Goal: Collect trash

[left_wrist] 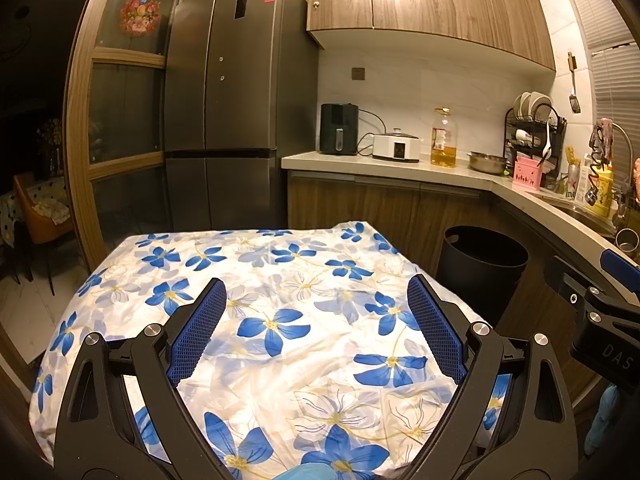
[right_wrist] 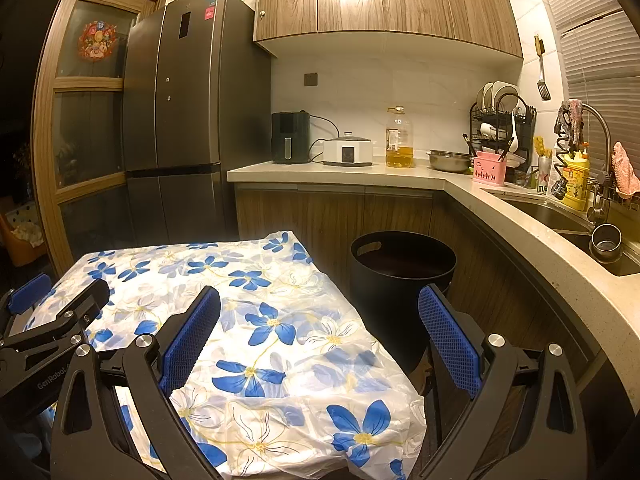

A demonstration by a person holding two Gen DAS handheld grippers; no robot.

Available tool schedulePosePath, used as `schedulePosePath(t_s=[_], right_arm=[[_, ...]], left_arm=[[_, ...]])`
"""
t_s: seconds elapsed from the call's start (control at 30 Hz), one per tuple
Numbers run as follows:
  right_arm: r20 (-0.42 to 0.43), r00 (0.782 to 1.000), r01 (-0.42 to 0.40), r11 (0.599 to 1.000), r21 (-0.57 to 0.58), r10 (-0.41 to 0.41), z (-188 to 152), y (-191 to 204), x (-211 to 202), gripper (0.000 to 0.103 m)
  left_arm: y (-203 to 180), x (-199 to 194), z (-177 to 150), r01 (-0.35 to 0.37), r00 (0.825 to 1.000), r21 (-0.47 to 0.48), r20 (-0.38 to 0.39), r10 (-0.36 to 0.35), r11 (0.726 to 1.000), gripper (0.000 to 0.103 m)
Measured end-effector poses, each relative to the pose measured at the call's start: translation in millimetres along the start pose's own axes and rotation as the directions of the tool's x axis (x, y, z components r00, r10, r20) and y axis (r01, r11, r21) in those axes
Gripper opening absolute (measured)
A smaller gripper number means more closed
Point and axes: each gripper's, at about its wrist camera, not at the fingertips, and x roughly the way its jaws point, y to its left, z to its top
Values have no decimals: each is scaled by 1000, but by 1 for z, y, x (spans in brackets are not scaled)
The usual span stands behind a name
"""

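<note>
A table draped in a white cloth with blue flowers (left_wrist: 280, 300) (right_wrist: 256, 320) fills the lower part of both views. I see no loose trash on it. A black round bin (left_wrist: 480, 280) (right_wrist: 384, 292) stands on the floor past the table's right corner, its inside dark. My left gripper (left_wrist: 316, 284) hovers over the cloth, open with nothing between its blue pads. My right gripper (right_wrist: 319, 291) is open too and holds nothing; it hangs over the table's right edge with the bin just beyond.
A counter (right_wrist: 360, 174) runs along the back wall and bends to the right. It carries an air fryer, a cooker, an oil bottle (right_wrist: 399, 140) and a dish rack. The sink (right_wrist: 552, 216) is at right. A dark fridge (left_wrist: 224, 92) stands behind the table.
</note>
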Motion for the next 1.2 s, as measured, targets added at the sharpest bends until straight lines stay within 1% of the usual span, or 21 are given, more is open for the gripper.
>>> schedulePosePath(t_s=[0.83,1.0,1.07,1.2], right_arm=[[0,1000,1,1000,2,-1,0,0,-1,96],[0,1000,0,1000,2,0,0,0,-1,96],[1,1000,0,1000,2,0,0,0,-1,96],[0,1000,1,1000,3,-1,0,0,-1,96]], left_arm=[[-1,0,-1,2,1000,2,0,-2,1000,90],[-2,0,0,6,1000,7,-4,-6,1000,85],[-2,1,-1,6,1000,8,-7,-5,1000,80],[0,0,-1,10,1000,8,-6,-10,1000,79]])
